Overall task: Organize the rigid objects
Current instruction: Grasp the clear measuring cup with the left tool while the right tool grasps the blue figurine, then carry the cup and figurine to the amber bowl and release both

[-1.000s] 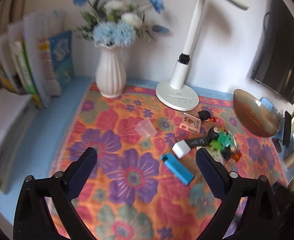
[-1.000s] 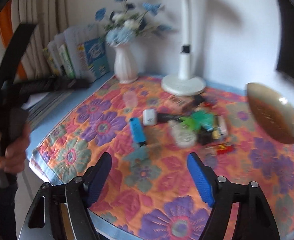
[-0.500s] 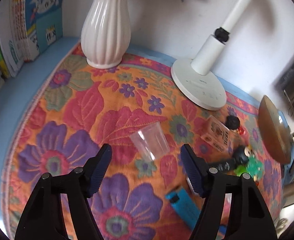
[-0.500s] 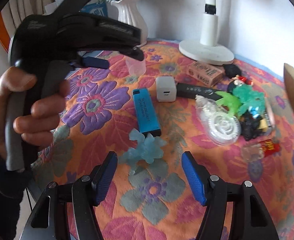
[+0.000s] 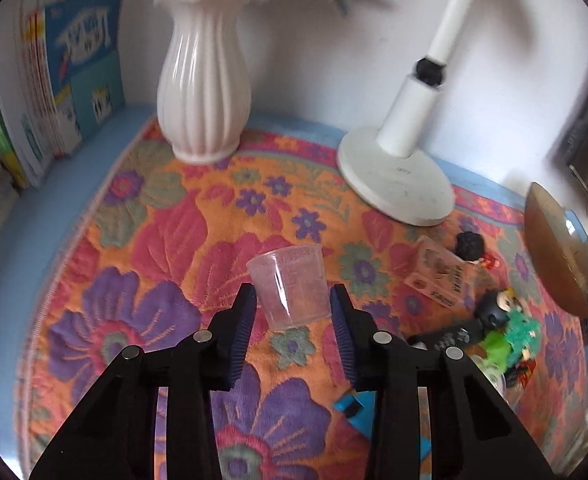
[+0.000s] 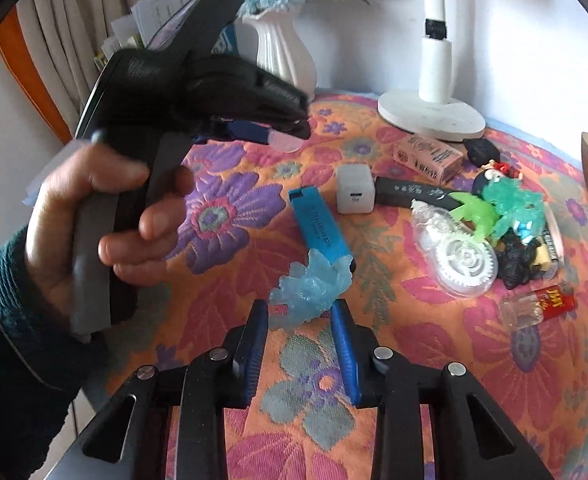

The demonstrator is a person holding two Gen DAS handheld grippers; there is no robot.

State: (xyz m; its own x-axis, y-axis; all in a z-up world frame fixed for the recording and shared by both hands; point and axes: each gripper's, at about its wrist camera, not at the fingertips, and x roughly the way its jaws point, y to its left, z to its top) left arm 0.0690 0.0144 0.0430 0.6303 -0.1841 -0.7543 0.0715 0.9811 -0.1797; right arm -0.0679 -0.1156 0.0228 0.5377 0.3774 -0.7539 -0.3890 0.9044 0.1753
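On the floral cloth (image 5: 141, 240), largest first: white ribbed vase (image 5: 203, 76) at the back left, books (image 5: 53, 92) stacked upright to its left, white lamp base (image 5: 394, 184) back right, brown bowl-shaped dish (image 5: 560, 248) at the right edge.

Left gripper (image 5: 291, 304): jaws have just been closing, now narrow, with the clear plastic cup (image 5: 289, 284) upright between them. Blue pads sit against both cup walls, so it reads as gripped. Right wrist view shows the same gripper from the side, held by a hand (image 6: 93, 224) in a dark teal sleeve.

Right gripper (image 6: 300, 312): jaws have also just been closing, now narrow, with the near edge of the pale blue translucent figure (image 6: 314, 284) between the tips. Pad contact is not clear, the figure seems to lie just ahead of the pads.

Smaller items: blue lighter (image 6: 320, 226) touching the figure's far side; white charger cube (image 6: 354, 194) beside it; black stick (image 6: 410, 192); pink card box (image 6: 428, 158); clear tape dispenser (image 6: 458, 256); green toys (image 6: 498, 208) in the cluster on the right.
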